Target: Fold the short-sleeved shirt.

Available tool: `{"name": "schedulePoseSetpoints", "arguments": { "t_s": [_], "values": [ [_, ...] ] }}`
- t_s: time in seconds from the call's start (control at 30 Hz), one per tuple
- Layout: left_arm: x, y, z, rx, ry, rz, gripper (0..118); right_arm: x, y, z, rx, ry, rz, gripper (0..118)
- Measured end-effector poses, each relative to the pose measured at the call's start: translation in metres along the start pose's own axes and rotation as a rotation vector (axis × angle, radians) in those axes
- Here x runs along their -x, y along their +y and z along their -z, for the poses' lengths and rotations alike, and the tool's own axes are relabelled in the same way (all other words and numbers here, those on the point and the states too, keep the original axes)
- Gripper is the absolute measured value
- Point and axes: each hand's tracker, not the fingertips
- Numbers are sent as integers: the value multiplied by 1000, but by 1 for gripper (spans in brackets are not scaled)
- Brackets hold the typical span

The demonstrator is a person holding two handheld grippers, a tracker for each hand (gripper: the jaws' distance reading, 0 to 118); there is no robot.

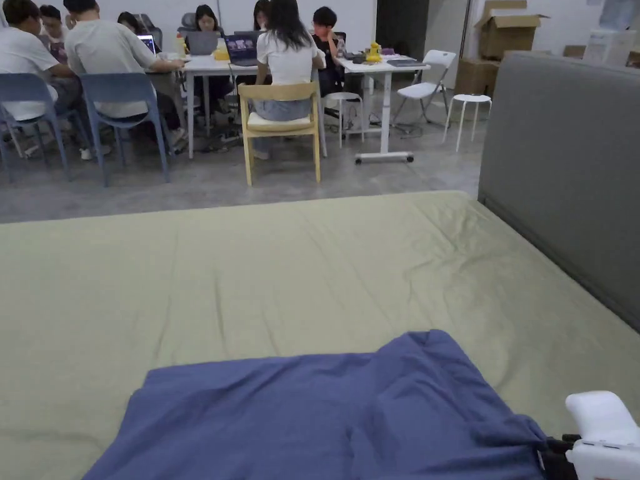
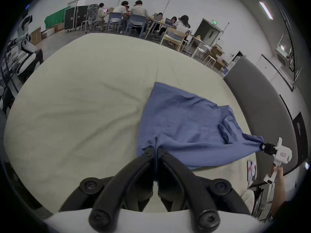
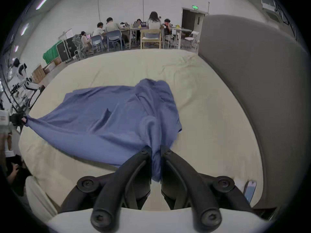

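Head view: looking down across the bed toward seated people. Gripper views: low, close, facing inward from opposite ends of the shirt, both sharing bed and shirt.

The shirt lies on the near part of the bed. The left gripper holds one near corner of it, and the right gripper holds the other, at the near edge of the bed. The headboard stands along the right side. Behind the bed, people sit on chairs around tables.
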Motion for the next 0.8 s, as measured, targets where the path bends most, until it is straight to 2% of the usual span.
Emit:
{"name": "schedulePoseSetpoints", "arguments": {
  "t_s": [0.13,0.2,0.37,0.47,0.57,0.6,0.7,0.73,0.77,0.8],
  "values": [
    [1,-53,-16,83,5,-7,0,-5,-52,-11,76,-27,-61,11],
    [4,-81,-15,137,-10,-31,0,-11,-74,-7,138,-27,-50,11],
    [28,-122,16,277,36,-46,0,-15,-110,18,282,-55,-113,11],
    [30,-131,37,334,107,-36,0,-20,-119,37,373,-16,-65,11],
    [24,-143,64,434,180,-35,0,-21,-127,61,457,-41,-74,11],
    [24,-147,70,426,183,-43,0,-23,-128,64,479,-34,-50,11],
    [20,-147,75,392,206,-29,0,-19,-128,73,465,-41,-47,12],
    [16,-147,75,389,222,-7,6,-17,-127,70,469,-52,-34,21],
    [14,-143,73,377,233,18,23,-15,-124,68,470,-64,-34,40],
    [11,-139,65,352,225,12,65,-12,-118,61,480,-119,-46,76]
  ]
}}
